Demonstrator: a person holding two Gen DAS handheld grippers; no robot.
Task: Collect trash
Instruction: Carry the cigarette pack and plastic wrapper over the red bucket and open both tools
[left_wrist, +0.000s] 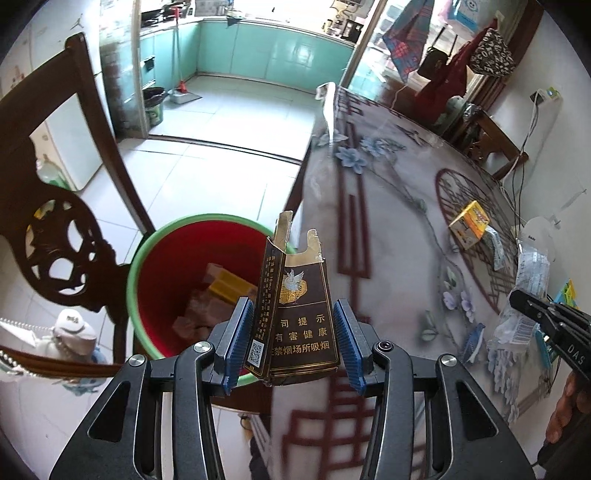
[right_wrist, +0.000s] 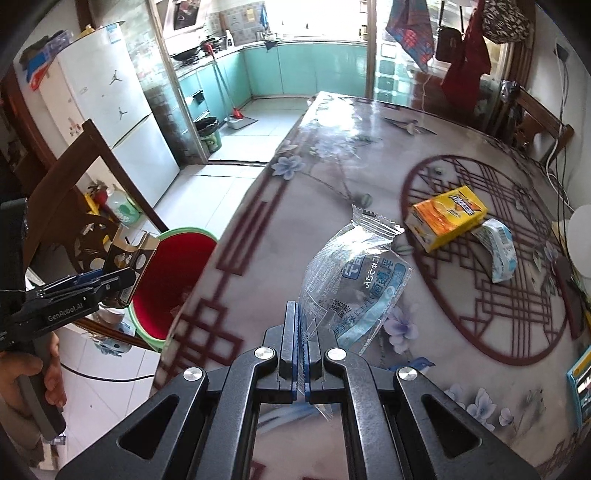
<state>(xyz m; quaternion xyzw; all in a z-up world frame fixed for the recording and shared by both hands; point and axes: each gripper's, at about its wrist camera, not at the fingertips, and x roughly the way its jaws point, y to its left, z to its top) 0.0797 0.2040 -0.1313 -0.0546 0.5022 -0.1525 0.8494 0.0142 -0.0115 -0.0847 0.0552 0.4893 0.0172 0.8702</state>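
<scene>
Left gripper (left_wrist: 291, 345) pinches an upright, torn-open cigarette pack (left_wrist: 295, 310) at the tabletop's left edge — red bin (left_wrist: 173, 258) just beyond-left — while right gripper (right_wrist: 300, 343), clamped on a clear wrapper (right_wrist: 354, 280), hovers farther off.
</scene>
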